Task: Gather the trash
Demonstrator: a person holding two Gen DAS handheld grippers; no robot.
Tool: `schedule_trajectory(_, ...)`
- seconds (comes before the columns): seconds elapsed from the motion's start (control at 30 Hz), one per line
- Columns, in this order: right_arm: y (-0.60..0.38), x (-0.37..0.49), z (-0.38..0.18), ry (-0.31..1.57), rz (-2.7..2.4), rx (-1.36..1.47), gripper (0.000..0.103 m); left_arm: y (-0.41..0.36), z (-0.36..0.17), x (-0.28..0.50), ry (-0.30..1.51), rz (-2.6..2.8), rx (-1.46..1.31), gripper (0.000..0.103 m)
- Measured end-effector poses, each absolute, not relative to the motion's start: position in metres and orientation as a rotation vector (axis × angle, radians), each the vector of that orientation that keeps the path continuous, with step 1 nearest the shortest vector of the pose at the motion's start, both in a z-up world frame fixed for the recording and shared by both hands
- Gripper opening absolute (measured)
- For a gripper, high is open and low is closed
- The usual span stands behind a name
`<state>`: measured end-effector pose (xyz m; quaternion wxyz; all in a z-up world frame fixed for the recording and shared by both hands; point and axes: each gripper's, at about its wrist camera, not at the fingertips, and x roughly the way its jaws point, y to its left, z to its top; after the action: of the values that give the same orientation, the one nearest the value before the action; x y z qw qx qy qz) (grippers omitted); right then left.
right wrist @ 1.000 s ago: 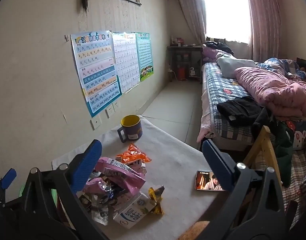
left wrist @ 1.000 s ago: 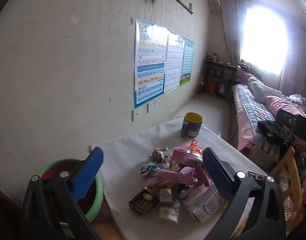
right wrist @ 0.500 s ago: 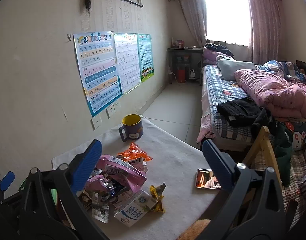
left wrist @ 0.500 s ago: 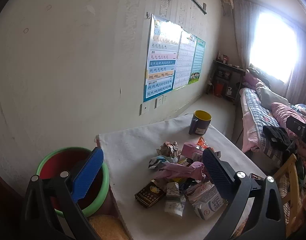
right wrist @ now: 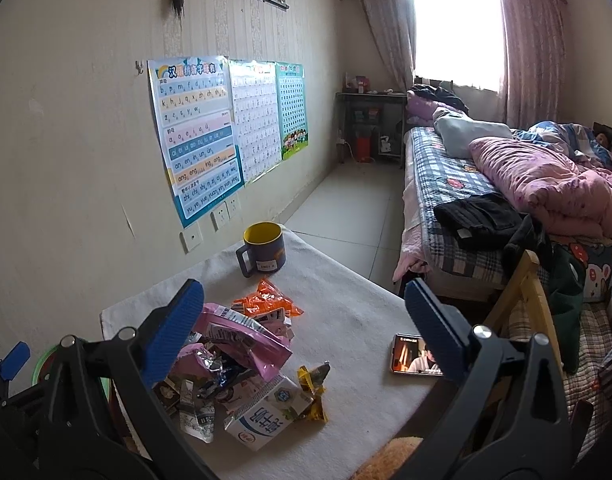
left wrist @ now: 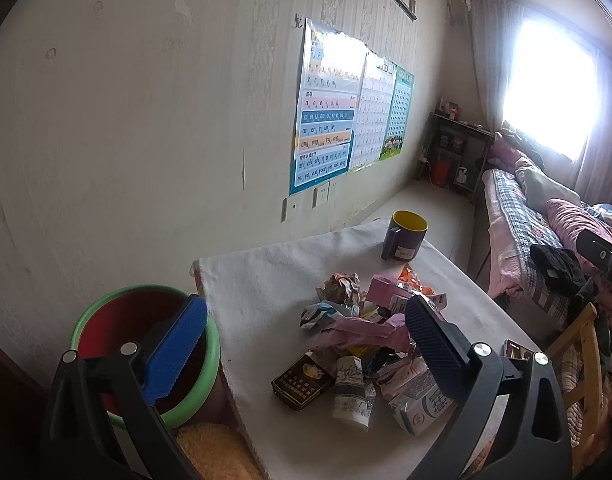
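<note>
Both my grippers, left gripper point(left wrist: 302, 340) and right gripper point(right wrist: 306, 328), gape wide, holding nothing. Trash pile point(left wrist: 365, 340) sits mid-table; bin point(left wrist: 118, 312) at its 9 o'clock, off the table edge. Start with the outlying cigarette pack point(left wrist: 302, 382); avoid mug point(left wrist: 405, 236) and phone point(right wrist: 411, 354).

black frames, blue ribbed fingers point(left wrist: 174, 354), silver screws

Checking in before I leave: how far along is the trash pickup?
Nothing looks done yet. The trash pile sits on the table, and the visible part of the bin beside it looks empty. Both tongs, left and right, are open, holding nothing. Every wrapper and the carton remain.
</note>
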<state>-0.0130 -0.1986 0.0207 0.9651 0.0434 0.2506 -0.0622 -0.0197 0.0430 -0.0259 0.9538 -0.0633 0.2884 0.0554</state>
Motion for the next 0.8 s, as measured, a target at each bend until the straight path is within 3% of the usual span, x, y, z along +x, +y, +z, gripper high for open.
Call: schedule_trajectory(0.8,-0.1933,-0.0086,0.0145,0.525,-0.116,0.079,0.099,0.0448,-0.0335,-0.015,0.621,0.121,-0.139,0.095)
